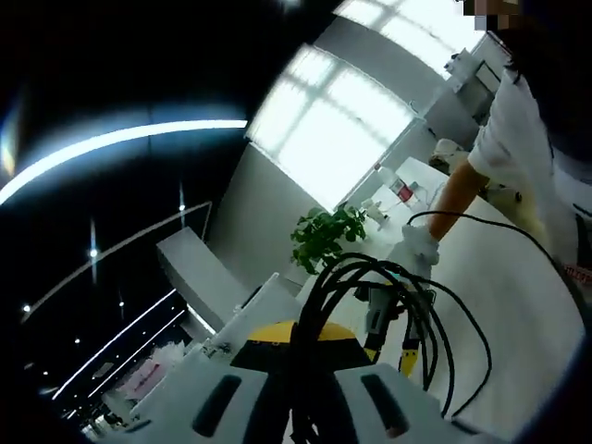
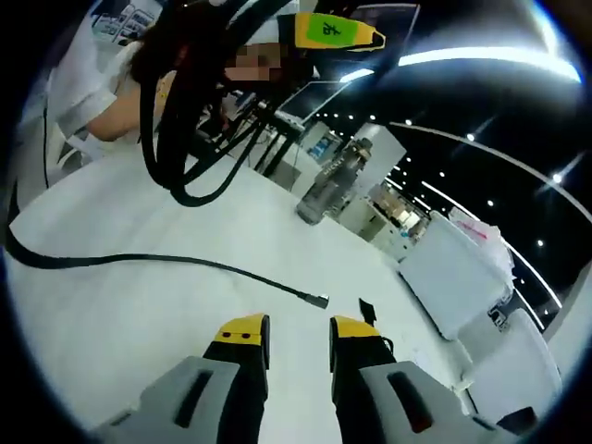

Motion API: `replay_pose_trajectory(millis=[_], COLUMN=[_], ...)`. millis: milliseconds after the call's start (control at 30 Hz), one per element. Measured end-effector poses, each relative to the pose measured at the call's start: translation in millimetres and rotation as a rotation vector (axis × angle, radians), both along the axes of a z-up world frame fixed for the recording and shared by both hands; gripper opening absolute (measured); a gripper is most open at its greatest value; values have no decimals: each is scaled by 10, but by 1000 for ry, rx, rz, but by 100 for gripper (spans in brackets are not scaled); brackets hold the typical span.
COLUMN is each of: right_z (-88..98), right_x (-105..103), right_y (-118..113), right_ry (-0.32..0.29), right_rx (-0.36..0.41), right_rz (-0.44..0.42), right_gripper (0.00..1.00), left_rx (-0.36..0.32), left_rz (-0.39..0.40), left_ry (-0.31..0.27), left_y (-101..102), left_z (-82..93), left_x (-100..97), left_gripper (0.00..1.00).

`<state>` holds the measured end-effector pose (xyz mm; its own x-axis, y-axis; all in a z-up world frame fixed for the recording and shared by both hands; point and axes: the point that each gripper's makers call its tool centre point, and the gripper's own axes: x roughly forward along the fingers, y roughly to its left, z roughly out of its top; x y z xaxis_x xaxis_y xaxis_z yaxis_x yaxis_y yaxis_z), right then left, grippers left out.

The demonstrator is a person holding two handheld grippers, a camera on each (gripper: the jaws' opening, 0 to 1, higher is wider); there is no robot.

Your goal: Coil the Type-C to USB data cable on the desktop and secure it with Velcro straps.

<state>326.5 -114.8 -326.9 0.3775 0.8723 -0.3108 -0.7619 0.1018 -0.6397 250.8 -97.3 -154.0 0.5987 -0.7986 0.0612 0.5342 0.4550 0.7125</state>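
Note:
The black data cable is partly coiled. Its loops (image 1: 370, 277) rise from between my left gripper's (image 1: 298, 384) jaws, which are shut on the bundle. In the right gripper view the same coil (image 2: 180, 129) hangs above the white table (image 2: 111, 305) under the left gripper (image 2: 328, 32). The loose tail (image 2: 139, 261) lies across the table and ends in a metal plug (image 2: 320, 301). My right gripper (image 2: 299, 335) hovers just short of that plug, open with a narrow gap and nothing in it. A small black piece (image 2: 367, 310), possibly the Velcro strap, lies beside the plug.
A person in a white shirt (image 1: 518, 139) with a gloved hand (image 1: 418, 245) stands at the table. A grey bottle (image 2: 328, 190) stands at the far edge. White boxes (image 2: 453, 268) sit to the right. A potted plant (image 1: 328, 236) is beyond the table.

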Motion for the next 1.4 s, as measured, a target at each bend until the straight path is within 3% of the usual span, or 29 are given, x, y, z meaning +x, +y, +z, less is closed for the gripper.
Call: replay_pose_trajectory(millis=[133, 233, 333, 400, 533, 667, 767, 833, 1000, 1133, 1267, 1333, 1400], right_z=[28, 97, 20, -67, -131, -90, -13, -10, 55, 39, -185, -191, -126], right_x=[-68, -99, -144, -138, -98, -58, -57, -101, -78, -132, -206, -230, -233], right_y=[89, 175, 229, 225, 196, 224, 279, 313, 355, 348, 353, 315, 262], right_ry=[-64, -156, -164, -200, -252, -312, -428, -426, -506, -476, -406, -425, -395], right_rx=[-12, -17, -62, -123, -162, -165, -180, -173, -175, -160, -221, -241, -212], right_rz=[19, 39, 57, 67, 59, 47, 51, 62, 55, 69, 104, 101, 88], right_gripper=[27, 27, 26, 25, 25, 25, 26, 26, 25, 21, 21, 20, 19], left_rx=[-50, -76, -85, -77, -76, -141, -160, -155, -144, -148, -130, -109, -96], left_rz=[-77, -115, -126, -125, -135, -204, -227, -231, -238, -243, -240, -228, -217], left_ry=[16, 29, 35, 33, 27, 38, 47, 52, 70, 94, 76, 81, 87], left_y=[-85, -139, -159, -162, -161, -207, -254, -302, -392, -429, -519, -510, -475], left_z=[41, 76, 114, 106, 136, 242, 277, 262, 202, 154, 136, 108, 78], left_x=[-133, -180, -184, -185, -230, -317, -321, -309, -284, -255, -265, -256, -239], left_gripper=[4, 4, 4, 4, 4, 4, 4, 4, 4, 4, 4, 4, 4])
